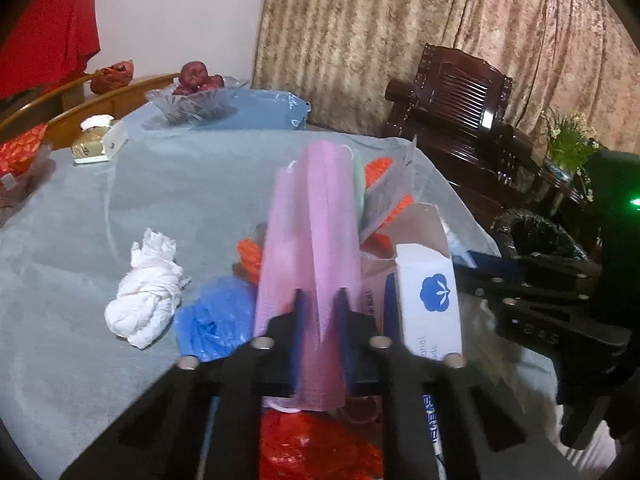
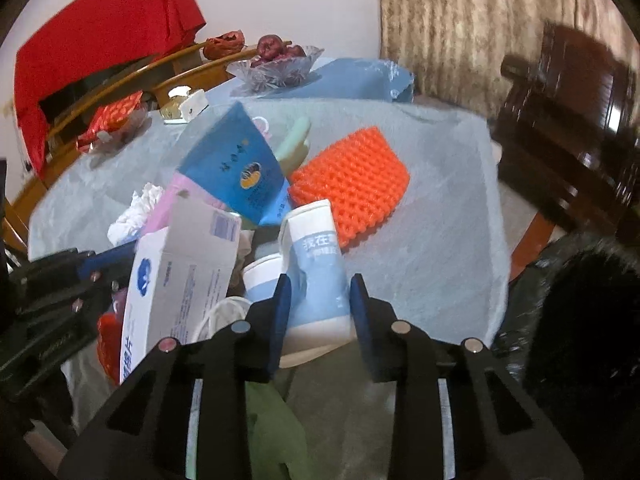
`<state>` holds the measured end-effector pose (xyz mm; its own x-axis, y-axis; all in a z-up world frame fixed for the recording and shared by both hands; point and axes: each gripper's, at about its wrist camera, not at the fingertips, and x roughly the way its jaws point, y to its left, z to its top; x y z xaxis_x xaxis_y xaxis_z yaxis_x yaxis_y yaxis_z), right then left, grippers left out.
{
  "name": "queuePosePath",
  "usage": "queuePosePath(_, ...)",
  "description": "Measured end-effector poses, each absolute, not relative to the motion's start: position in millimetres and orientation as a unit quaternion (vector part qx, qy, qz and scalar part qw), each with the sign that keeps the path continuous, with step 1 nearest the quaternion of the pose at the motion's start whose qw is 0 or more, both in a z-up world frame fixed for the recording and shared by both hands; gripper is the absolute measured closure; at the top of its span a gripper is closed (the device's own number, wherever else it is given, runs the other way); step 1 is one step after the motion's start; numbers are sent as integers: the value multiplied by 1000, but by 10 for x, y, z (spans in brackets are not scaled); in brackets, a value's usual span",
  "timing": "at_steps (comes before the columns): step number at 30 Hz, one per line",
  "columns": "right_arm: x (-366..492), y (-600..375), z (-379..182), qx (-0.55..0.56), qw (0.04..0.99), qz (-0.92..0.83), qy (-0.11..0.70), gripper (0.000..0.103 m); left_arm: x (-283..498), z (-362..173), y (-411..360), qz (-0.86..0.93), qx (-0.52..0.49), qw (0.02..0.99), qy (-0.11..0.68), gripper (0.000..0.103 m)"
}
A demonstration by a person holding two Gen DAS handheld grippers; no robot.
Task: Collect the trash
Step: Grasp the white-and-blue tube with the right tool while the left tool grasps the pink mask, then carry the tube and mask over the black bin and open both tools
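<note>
A: Clamping a pink pleated face mask (image 1: 310, 240), the left gripper (image 1: 320, 300) has its jaws nearly together on the fabric; the mask stands upright, its long axis running up and away toward the table's far edge.

B: And the right gripper (image 2: 320, 292)?

A: Its pads sit either side of a pale blue and white tube (image 2: 316, 264), narrowed to it. Whether they press it I cannot tell. The tube lies with its long axis pointing toward the far edge, its broad white end nearest the camera.

B: Where is the open room?

A: The grey-covered table (image 1: 80, 272) is bare toward its left edge, past a crumpled white tissue (image 1: 146, 288) and a blue plastic wad (image 1: 216, 320). In the right view, bare cloth runs from an orange mesh pad (image 2: 352, 184) to the right edge.

B: Beyond that edge?

A: A black-lined trash bin (image 1: 544, 240) stands just off the right edge, near a dark wooden chair (image 1: 460, 96). A white carton (image 2: 180, 276) crowds the pile between the two grippers.
</note>
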<state>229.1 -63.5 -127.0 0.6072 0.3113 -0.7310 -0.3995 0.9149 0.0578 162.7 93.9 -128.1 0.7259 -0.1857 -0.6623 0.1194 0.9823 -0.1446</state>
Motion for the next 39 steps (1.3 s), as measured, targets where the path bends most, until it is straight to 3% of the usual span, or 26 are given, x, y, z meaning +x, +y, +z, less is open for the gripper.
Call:
queuePosePath(3,2212,-644,-1158,-60,904,191,378,75,1566,-1192,977,-73,-50,934,347,98)
queuePosePath(17,2019,-980,-570,-16,937,174,301,76,1352,-427,961,-81,-57,961,257,98)
queuePosePath(29,1552,-1850,-247,4,959,98,266,76,1370,-296,-24,-192,-41,946,258,98)
queuePosePath(39,1200,-2927,-446,27,959,-15,282,76,1427,-379,-1093,-287,-18,920,267,98)
